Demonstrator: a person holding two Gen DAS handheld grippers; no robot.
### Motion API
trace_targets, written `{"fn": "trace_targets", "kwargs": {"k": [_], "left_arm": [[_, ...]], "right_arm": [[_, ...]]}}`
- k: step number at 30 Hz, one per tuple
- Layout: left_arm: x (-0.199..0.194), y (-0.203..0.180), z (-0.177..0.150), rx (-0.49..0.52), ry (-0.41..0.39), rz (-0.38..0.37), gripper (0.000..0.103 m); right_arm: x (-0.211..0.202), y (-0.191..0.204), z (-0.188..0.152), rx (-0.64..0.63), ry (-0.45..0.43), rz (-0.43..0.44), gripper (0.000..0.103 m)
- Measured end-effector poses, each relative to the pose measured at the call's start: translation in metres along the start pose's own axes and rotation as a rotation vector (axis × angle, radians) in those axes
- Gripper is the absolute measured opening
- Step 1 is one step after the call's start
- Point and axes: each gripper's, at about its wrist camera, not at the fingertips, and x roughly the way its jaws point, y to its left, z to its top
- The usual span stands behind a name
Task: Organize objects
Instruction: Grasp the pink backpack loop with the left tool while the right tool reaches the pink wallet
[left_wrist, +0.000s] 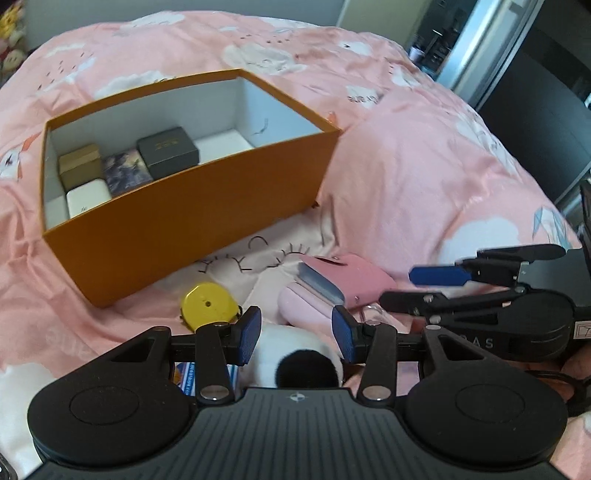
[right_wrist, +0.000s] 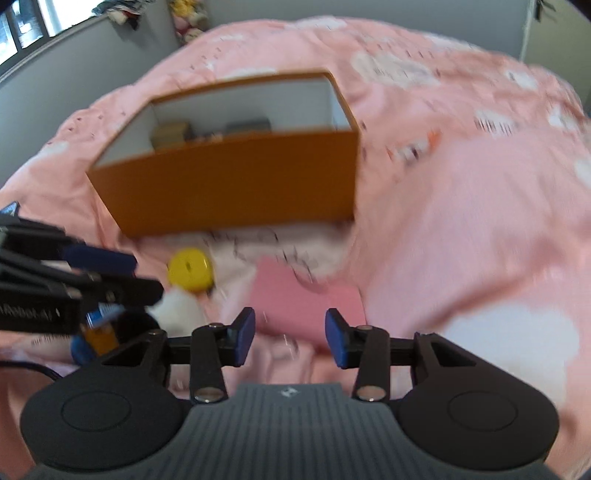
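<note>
An open orange box (left_wrist: 192, 218) sits on a pink bedspread and holds several small boxes, among them a black one (left_wrist: 168, 151). In front of it lie a yellow tape measure (left_wrist: 207, 304), a pink pouch (left_wrist: 343, 277) and a black-and-white plush toy (left_wrist: 299, 354). My left gripper (left_wrist: 295, 336) is open, its fingers either side of the plush toy, just above it. My right gripper (right_wrist: 290, 338) is open and empty over the pink pouch (right_wrist: 306, 302); it also shows in the left wrist view (left_wrist: 436, 286). The right wrist view is blurred; the box (right_wrist: 236, 184) and tape measure (right_wrist: 190, 267) show there.
The pink bedspread (left_wrist: 424, 166) rises in a hump right of the box. A small blue and orange packet (right_wrist: 96, 332) lies under the left gripper (right_wrist: 107, 273). Grey wall and dark furniture stand beyond the bed edge at the right.
</note>
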Motion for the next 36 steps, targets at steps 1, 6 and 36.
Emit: {"fn": "trace_targets", "kwargs": {"k": [1,6,36], "left_arm": [[-0.001,-0.003,-0.001,0.017,-0.006,-0.002,0.052],[0.0,-0.017,-0.004,0.094,-0.009,-0.017,0.052],[0.043,-0.016,0.019,0.251,-0.029,0.042,0.052]], "right_arm": [[0.001,-0.003,-0.004,0.016,0.016,0.002,0.045],[-0.006,-0.021,-0.023,0.132,0.067,0.102,0.047],[0.029,-0.012,0.037,0.043,-0.096,-0.009,0.02]]}}
